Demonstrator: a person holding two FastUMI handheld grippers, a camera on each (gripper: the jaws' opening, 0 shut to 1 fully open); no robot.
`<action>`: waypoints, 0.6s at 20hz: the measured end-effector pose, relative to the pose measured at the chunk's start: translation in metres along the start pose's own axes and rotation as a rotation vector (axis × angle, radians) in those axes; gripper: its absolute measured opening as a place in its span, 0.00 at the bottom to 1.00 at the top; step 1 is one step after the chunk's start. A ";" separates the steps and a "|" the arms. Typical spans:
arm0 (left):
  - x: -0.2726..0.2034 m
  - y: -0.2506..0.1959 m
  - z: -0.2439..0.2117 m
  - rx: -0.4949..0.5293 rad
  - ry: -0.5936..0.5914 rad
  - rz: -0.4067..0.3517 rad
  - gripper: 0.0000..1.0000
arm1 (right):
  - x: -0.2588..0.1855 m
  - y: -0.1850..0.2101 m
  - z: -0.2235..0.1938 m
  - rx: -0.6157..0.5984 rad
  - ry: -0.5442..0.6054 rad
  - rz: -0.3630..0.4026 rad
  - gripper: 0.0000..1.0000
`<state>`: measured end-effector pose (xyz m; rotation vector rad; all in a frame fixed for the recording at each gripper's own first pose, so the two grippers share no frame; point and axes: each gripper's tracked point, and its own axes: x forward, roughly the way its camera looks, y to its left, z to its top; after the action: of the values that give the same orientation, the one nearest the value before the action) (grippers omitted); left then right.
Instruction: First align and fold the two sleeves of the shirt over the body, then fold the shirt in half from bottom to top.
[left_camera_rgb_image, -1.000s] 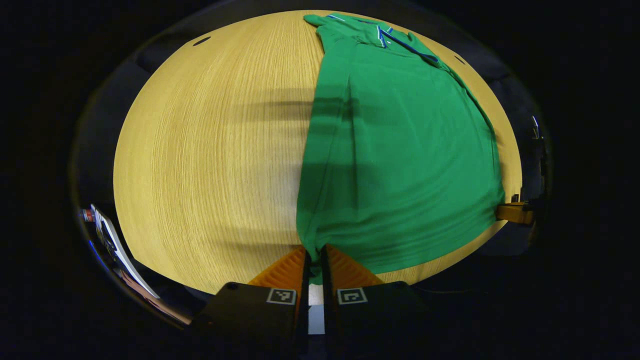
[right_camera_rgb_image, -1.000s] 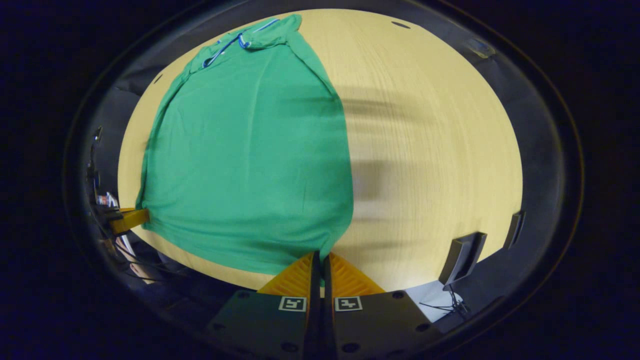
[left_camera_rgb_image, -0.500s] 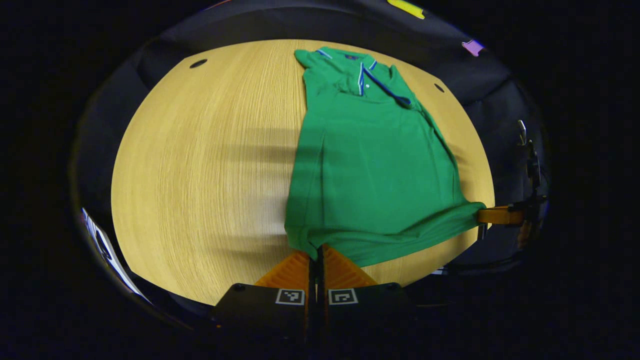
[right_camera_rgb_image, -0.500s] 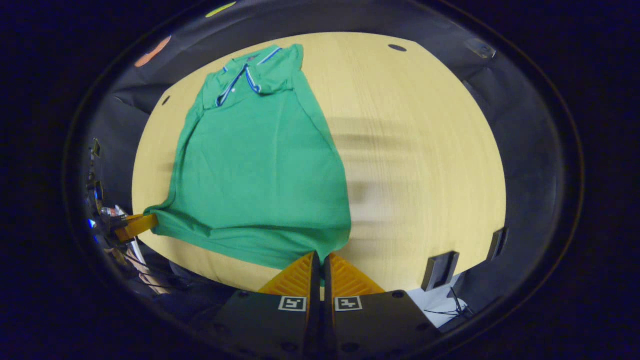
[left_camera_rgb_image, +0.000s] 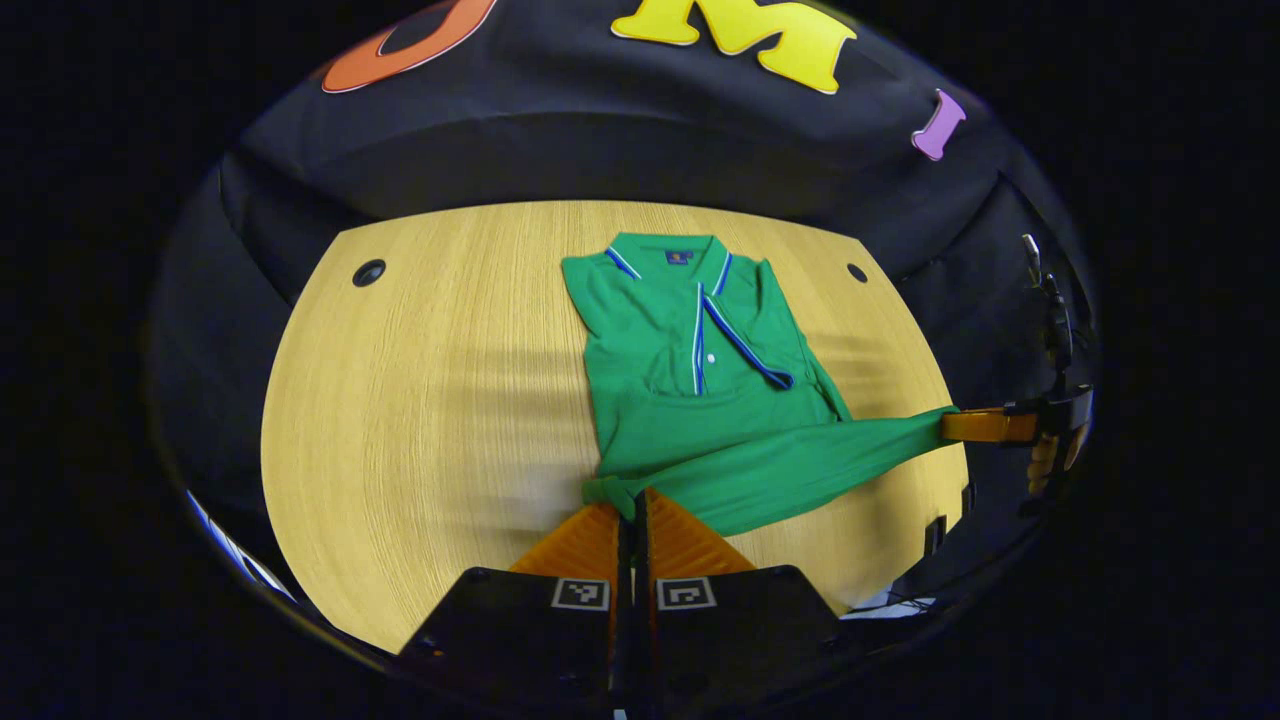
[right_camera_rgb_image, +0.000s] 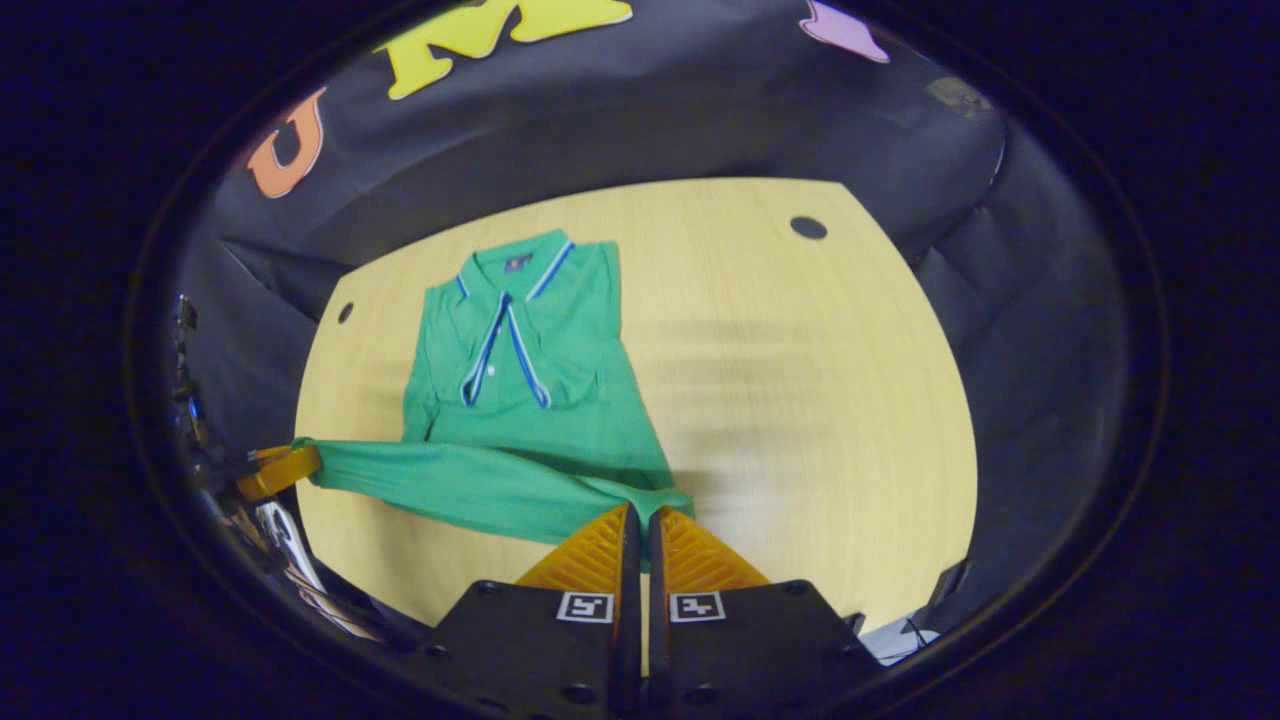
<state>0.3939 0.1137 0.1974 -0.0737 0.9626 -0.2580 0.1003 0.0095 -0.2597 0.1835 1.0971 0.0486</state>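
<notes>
Lifting the hem of the green shirt (left_camera_rgb_image: 700, 380) off the worktop (left_camera_rgb_image: 430, 400), both tongs are carrying out the last step, the bottom-to-top fold; the sleeves look already folded over the body, since the shirt is lying as a narrow strip. The left tongs (left_camera_rgb_image: 630, 507) are closed on the hem's left corner, and the right tongs (right_camera_rgb_image: 640, 520) are closed on the other corner, the cloth pinched between each pair of fingers. In the left gripper view the right tongs are also showing at the far right, with the hem stretched taut between the two as a raised band. The collar end is resting flat near the worktop's far edge, its placket facing up.

Judging from this, the next move is calling for both corners to travel forward together, level and at the same pace, until the hem is meeting the shoulders, then lowering and letting go. Bare worktop is lying to either side of the shirt, so room is not lacking; the far edge and the booth wall just behind the collar are limiting overshoot.
</notes>
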 end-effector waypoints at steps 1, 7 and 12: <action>0.007 0.003 0.021 -0.002 -0.015 0.008 0.03 | 0.006 0.003 0.021 -0.006 -0.027 -0.005 0.06; -0.010 0.095 0.054 0.021 -0.110 0.056 0.03 | 0.057 0.019 0.118 -0.074 -0.150 -0.047 0.06; 0.056 0.107 0.088 0.012 -0.137 0.041 0.03 | 0.113 0.034 0.162 -0.069 -0.223 -0.031 0.06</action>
<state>0.5157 0.1982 0.1839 -0.0597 0.8258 -0.2183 0.2976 0.0372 -0.2817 0.1073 0.8741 0.0374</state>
